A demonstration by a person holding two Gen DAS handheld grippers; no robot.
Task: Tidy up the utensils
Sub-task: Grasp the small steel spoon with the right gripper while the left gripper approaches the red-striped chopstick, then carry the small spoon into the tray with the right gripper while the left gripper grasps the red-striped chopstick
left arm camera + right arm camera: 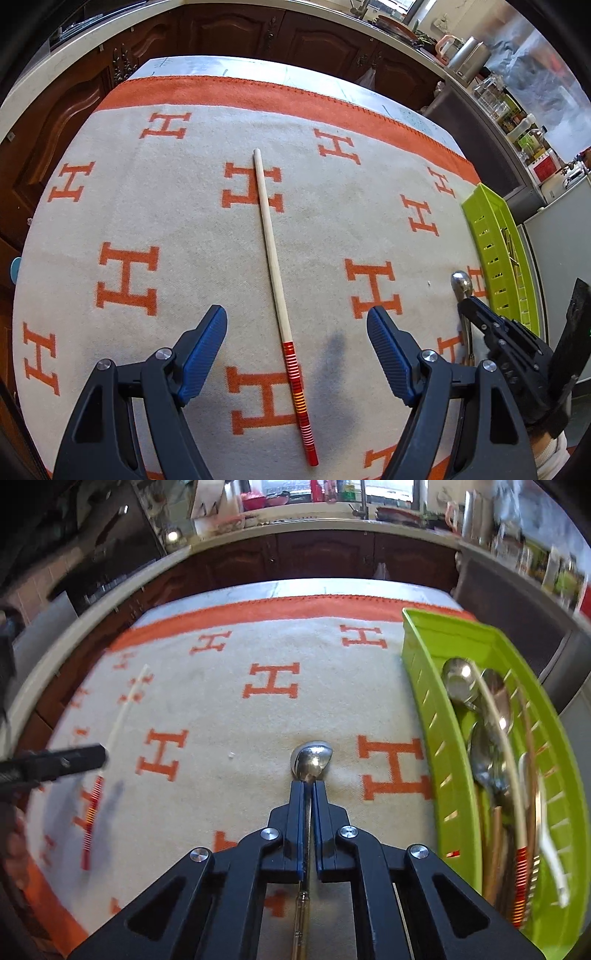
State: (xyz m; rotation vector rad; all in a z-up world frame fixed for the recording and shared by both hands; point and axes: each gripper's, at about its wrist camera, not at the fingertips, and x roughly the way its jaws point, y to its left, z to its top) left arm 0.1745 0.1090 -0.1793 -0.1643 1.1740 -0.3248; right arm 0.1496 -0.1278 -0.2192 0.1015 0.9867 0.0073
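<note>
One chopstick [275, 280] on cloth [177, 221]; one spoon [310, 762] gripped.

Shiny metal spoon [311, 759], wood chopstick [269, 236], plastic basket [428, 686].

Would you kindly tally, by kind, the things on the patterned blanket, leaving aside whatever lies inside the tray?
Chopstick: 1
Metal spoon: 1, gripped in the right claw
Green slotted tray: 1
Total: 3
</note>
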